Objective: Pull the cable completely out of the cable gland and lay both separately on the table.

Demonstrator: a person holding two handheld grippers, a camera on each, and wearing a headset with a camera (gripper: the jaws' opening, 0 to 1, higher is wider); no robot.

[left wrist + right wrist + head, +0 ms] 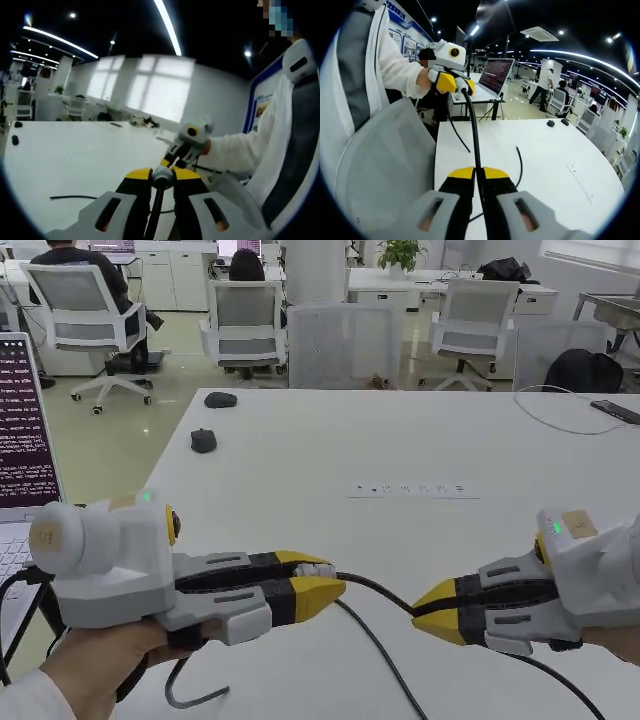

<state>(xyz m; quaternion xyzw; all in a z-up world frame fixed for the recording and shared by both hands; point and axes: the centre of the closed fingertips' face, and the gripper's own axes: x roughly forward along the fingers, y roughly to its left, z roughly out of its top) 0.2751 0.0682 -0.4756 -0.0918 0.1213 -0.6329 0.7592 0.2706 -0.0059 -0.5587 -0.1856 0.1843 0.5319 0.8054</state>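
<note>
My left gripper (337, 576) is shut on the grey cable gland (162, 176), which is held above the white table (420, 440); in the head view the gland (316, 567) is mostly hidden between the yellow jaws. The black cable (375, 590) leaves the gland and spans the short gap to my right gripper (415, 609), which is shut on it. In the right gripper view the cable (474, 125) runs from my right gripper (479, 175) up to the left gripper (454, 84). Slack cable (385, 660) lies on the table below.
Two black mice (220, 399) (203, 440) lie at the table's far left. A laptop (25, 430) stands beside the left edge. A phone (615, 411) and a thin white wire (560, 422) are at the far right. Office chairs (345, 345) stand behind the table.
</note>
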